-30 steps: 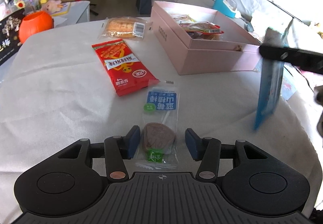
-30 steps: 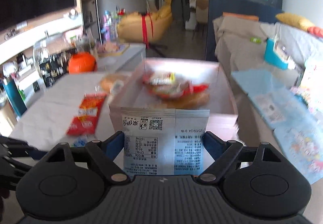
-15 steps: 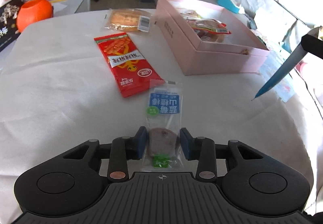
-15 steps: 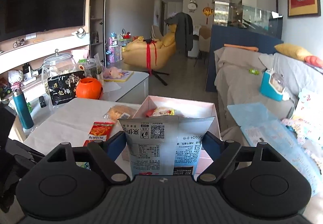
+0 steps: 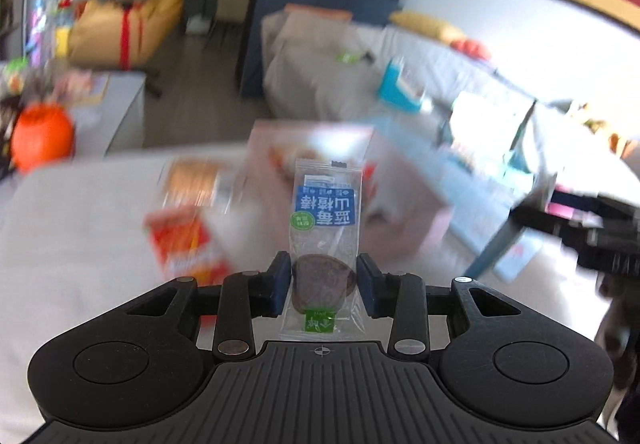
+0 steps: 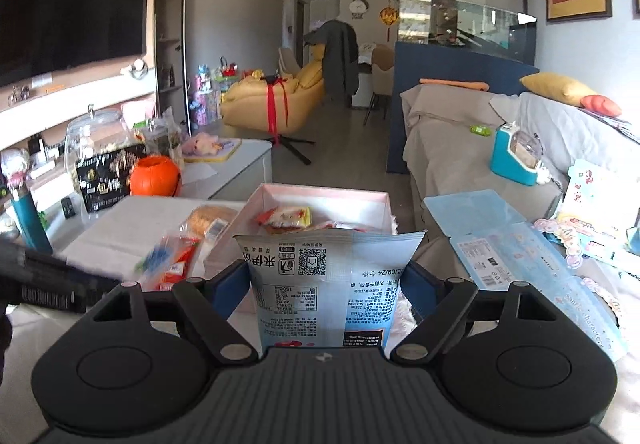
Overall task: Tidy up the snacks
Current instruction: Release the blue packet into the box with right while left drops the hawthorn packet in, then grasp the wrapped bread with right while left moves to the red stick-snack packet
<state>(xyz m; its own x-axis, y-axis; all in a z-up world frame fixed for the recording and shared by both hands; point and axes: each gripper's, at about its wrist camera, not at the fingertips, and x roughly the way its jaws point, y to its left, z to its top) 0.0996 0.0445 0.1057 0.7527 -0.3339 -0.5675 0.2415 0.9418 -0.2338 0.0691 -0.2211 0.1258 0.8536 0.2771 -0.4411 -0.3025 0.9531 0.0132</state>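
Note:
My left gripper [image 5: 323,286] is shut on a clear lollipop packet [image 5: 325,240] with a blue label, held upright off the white table [image 5: 76,244]. Behind it, blurred, lie a red snack pack [image 5: 182,244], a wrapped pastry [image 5: 192,180] and the open pink box [image 5: 320,136]. My right gripper [image 6: 325,286] is shut on a pale blue snack bag [image 6: 326,284], raised in front of the pink box [image 6: 320,196], which holds several snacks. The right gripper also shows as a dark shape [image 5: 580,228] at the left wrist view's right edge.
An orange pumpkin pot [image 6: 154,176] and a glass jar [image 6: 96,142] stand at the table's far left. A grey sofa [image 6: 480,132] with a teal case [image 6: 516,154] is on the right. Blue papers [image 6: 500,232] lie right of the box.
The left gripper closed on the lollipop packet and lifted it off the table, tilting upward. The right gripper rose a little with the blue bag still in it.

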